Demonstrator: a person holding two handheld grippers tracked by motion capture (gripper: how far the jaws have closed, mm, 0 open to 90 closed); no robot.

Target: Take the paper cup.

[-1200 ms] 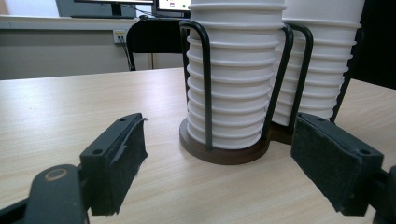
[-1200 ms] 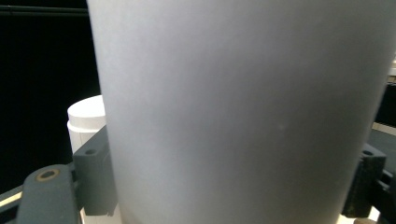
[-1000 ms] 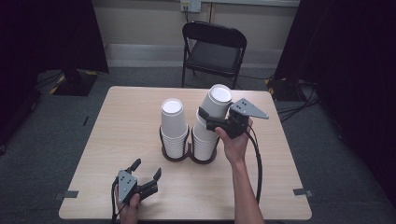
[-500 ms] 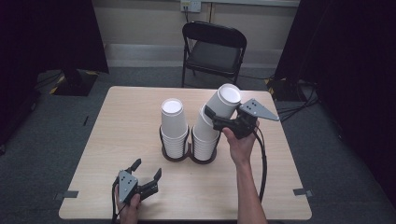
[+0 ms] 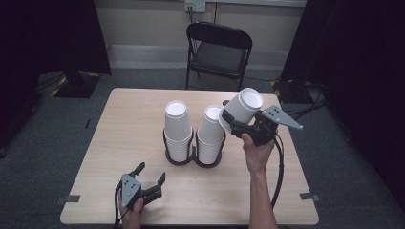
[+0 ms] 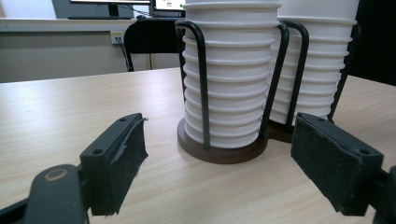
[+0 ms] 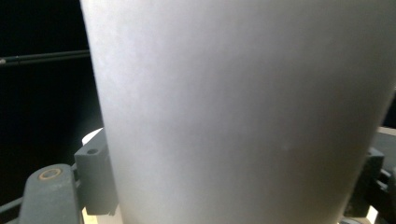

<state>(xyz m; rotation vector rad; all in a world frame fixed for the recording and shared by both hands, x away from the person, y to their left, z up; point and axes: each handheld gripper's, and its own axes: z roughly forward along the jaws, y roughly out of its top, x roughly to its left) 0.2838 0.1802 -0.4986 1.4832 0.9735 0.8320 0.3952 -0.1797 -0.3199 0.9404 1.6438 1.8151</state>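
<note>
A white paper cup (image 5: 241, 109) is being held in the right gripper (image 5: 232, 125), with the jaws closed on its two sides, and it is being kept in the air, tilted, with its flat bottom turned up and to the right. In the high view this cup is seen just beside the top of the right stack of cups (image 5: 210, 134), on its right side, above the right part of the bench (image 5: 119, 129). In the right gripper view the grey wall of the cup (image 7: 243, 107) is being shown very near, between the two jaws. Two stacks of upside-down white cups are being carried in a black wire holder (image 5: 193, 153) on round dark bases near the middle of the bench; the left stack of cups (image 5: 176, 129) is standing touching or almost touching the right one. The left gripper (image 5: 150, 180) is being rested on the near left part of the bench, held by a hand (image 5: 131, 212), with its jaws spread wide and nothing between them. In the left gripper view its pads (image 6: 119, 161) are being pointed toward the holder and the stacks, which are near but apart from them. A black folding chair (image 5: 217, 52) is being seen behind the far edge of the bench.
</note>
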